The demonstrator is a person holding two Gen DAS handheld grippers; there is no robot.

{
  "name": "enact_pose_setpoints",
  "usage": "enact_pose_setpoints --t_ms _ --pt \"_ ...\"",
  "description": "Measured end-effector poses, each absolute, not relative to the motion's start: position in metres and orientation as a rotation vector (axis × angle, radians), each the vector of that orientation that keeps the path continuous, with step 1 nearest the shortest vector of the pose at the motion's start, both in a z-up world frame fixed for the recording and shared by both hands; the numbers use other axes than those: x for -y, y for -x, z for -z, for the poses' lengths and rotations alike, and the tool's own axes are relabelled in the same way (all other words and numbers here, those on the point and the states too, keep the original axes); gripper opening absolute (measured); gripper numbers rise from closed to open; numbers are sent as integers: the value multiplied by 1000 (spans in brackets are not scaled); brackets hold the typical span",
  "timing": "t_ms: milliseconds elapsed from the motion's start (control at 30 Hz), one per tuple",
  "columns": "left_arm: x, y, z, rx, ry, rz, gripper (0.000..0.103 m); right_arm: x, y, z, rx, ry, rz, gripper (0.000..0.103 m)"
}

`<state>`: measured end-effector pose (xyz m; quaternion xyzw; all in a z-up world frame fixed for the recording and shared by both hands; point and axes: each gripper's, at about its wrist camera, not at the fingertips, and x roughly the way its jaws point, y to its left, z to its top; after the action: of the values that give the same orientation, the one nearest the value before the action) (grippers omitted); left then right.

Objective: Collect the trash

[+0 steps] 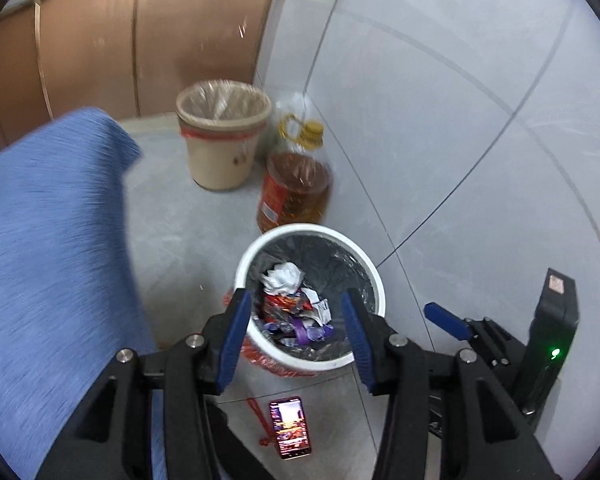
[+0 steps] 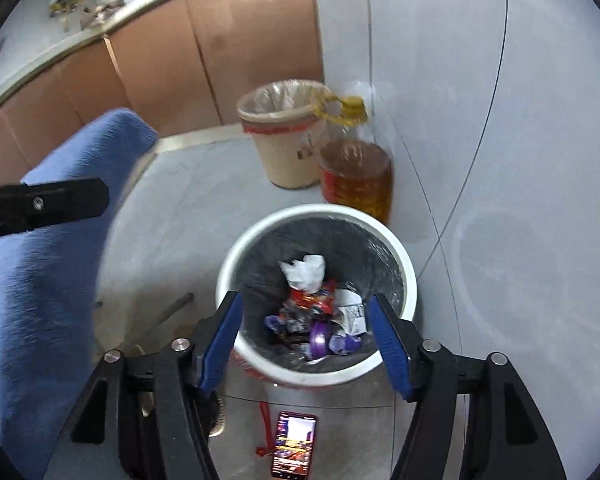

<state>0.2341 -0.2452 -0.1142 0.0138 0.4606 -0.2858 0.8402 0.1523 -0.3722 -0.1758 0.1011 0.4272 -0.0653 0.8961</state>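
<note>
Both grippers hang over the white bin, and both are empty. The left gripper (image 1: 296,334) has its blue pads spread wide, pinching nothing, the bin's mouth framed between them. The right gripper (image 2: 306,338) is spread just as wide, nothing between its pads either, and it touches nothing. In the left wrist view the right gripper (image 1: 448,322) shows at the far right, one blue pad jutting out beside a black body with a green light.

The trash (image 1: 294,302) sits inside the white bin (image 1: 260,346), which is lined with a dark bag: a crumpled white tissue on top, red and purple wrappers below, a purple round lid (image 2: 320,338) near the front wall. From the right wrist view the trash (image 2: 316,300) fills only the bottom of the white bin (image 2: 332,374).

The floor (image 1: 172,232) is grey and smooth, meeting a pale tiled wall (image 1: 440,120) on the right and brown cabinet doors (image 1: 160,40) behind. A beige bin (image 1: 222,140) with a clear liner stands against the cabinets, and a bottle of amber oil (image 1: 296,184) stands just beside it, between it and the white bin.

On the floor in front of the white bin lies a phone (image 1: 290,428) with its screen lit, a red strap (image 1: 260,420) just beside it. A blue fabric surface (image 1: 48,260) fills the left side.
</note>
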Motion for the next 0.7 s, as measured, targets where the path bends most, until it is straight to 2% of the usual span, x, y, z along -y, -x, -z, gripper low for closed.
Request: enact_pose_setpoints --t_ms 233,533,633,700 --pt "173 -169 64 -800 -47 451 46 320 -102 108 -762 -182 59 74" --pt "81 -100 16 -614 -58 216 63 250 -54 54 -660 -111 -22 87" --pt "62 -77 3 -552 -71 170 73 235 -45 43 -634 -92 -34 89" --pt "53 -64 -3 -516 -85 148 75 228 -39 37 -617 -81 -35 90"
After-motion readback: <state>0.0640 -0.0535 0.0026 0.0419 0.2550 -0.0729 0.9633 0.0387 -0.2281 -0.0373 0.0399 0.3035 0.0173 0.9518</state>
